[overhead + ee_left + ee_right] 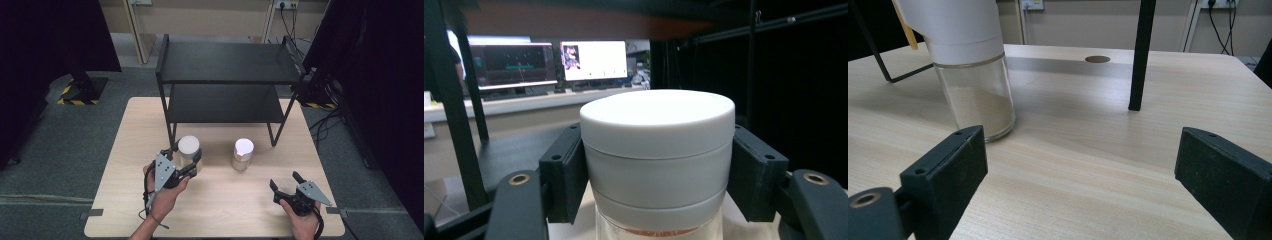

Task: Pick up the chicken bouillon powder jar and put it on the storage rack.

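Note:
A glass jar with a white lid stands on the wooden table just in front of the black rack's left leg. My left gripper is shut on this jar; in the left gripper view the two black pads press against both sides of the white lid. A second white-lidded jar holding pale powder stands to the right, untouched. My right gripper rests near the table's front right, open and holding nothing. In the right gripper view that second jar is ahead and to the left of the open jaws.
A black two-tier metal rack stands at the back of the table, both shelves bare. One of its thin legs rises ahead of my right gripper. Dark curtains and cables flank the table.

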Motion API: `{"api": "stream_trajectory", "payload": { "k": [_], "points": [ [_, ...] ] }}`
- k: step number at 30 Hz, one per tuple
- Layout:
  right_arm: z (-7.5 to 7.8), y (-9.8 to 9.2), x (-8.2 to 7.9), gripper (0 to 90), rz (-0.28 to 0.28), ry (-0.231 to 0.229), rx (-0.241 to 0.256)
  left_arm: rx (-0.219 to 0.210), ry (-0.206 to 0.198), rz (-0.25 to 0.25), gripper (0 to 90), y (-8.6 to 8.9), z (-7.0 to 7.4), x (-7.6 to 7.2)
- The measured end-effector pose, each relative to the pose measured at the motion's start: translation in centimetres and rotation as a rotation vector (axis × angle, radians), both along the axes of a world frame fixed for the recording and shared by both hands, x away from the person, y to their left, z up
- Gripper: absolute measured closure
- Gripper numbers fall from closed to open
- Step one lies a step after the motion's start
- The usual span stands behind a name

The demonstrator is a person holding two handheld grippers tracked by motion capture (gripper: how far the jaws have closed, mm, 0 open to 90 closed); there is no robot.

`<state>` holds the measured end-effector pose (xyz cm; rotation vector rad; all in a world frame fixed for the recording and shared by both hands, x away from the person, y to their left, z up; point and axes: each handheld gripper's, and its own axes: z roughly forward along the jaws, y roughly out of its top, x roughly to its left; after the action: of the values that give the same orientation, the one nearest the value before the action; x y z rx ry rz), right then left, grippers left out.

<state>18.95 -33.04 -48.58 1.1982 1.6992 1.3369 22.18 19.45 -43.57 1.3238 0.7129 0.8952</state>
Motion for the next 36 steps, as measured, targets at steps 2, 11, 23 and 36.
{"api": "stream_trajectory", "payload": {
  "k": [2, 11, 23, 36],
  "points": [
    [0.0, 0.0, 0.0, 6.8, 0.001, 0.0, -0.001, -0.007, -0.012, 0.009, 33.6, -0.1, 0.8, 0.3],
    [0.0, 0.0, 0.0, 6.9, -0.001, -0.002, 0.004, -0.022, -0.051, 0.04, 33.6, -0.3, 3.6, 1.5],
    [0.0, 0.0, 0.0, 6.8, -0.001, -0.002, 0.003, -0.047, -0.084, 0.08, 33.6, -1.0, 7.2, 3.3],
    [0.0, -0.1, 0.0, 6.8, -0.001, -0.001, 0.006, -0.067, -0.11, 0.119, 33.7, -1.4, 11.6, 5.3]
  ]
}}
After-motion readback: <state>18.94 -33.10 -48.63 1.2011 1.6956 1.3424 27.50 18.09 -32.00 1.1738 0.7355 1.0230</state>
